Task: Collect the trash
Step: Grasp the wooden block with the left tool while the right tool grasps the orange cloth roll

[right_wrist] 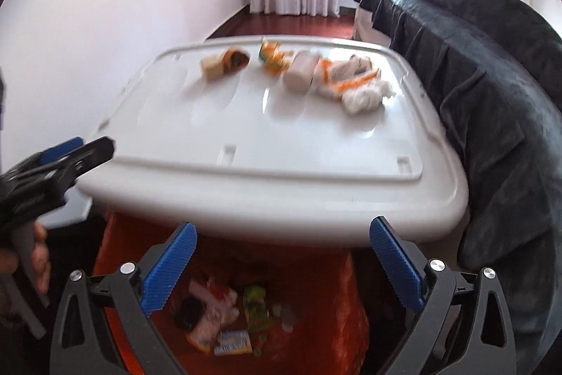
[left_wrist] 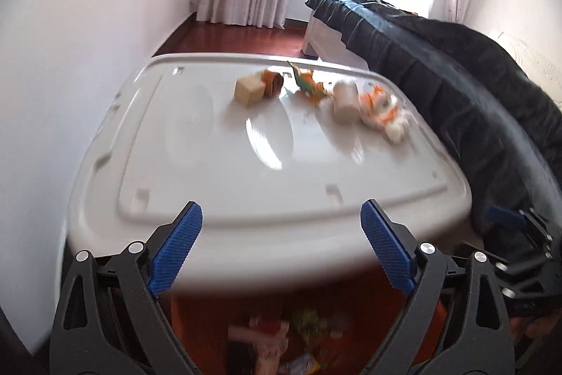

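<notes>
Left wrist view: left gripper spread wide, holding nothing, over the near edge of the white lid. Right gripper also wide open and empty — red bag below it, wrappers lying inside. Trash sits in a row at the lid's far side: small box, orange-green wrapper, white cup on its side, crumpled tissue — all blurred. Dark blanket on the right.

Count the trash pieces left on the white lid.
About 5, in a row along the far edge: tan block, brown roll, orange-green wrapper, white cup, white-orange crumpled wad. Blur may be merging pieces on the lid.
</notes>
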`<action>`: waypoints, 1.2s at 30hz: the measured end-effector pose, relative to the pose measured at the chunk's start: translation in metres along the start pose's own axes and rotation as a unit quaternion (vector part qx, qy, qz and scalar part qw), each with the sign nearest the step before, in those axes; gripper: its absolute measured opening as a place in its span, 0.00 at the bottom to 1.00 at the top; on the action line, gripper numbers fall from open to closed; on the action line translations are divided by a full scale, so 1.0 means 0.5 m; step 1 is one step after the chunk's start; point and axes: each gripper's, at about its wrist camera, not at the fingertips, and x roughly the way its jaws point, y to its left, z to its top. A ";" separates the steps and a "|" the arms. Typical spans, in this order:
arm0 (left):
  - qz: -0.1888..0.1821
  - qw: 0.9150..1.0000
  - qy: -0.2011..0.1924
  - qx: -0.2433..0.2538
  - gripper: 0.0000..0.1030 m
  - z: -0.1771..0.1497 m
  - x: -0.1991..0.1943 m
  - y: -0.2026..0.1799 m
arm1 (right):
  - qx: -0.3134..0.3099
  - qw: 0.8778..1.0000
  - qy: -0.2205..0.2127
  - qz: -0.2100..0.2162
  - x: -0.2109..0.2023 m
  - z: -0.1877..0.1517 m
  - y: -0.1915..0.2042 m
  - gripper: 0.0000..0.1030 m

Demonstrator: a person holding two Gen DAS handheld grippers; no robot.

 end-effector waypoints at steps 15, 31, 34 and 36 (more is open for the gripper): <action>-0.004 0.992 0.042 0.116 0.75 0.222 0.372 0.069 | 0.003 1.000 -0.024 0.009 0.063 0.091 -0.012 0.95; 0.010 0.994 0.068 0.080 0.40 0.238 0.422 0.115 | 0.015 0.999 -0.018 0.041 0.074 0.097 -0.011 0.95; 0.023 0.995 0.064 0.071 0.40 0.223 0.378 0.114 | 0.010 0.999 -0.015 0.041 0.076 0.106 -0.004 0.95; 0.033 0.995 0.060 0.067 0.40 0.219 0.351 0.109 | -0.005 0.998 -0.014 0.053 0.086 0.128 0.011 0.95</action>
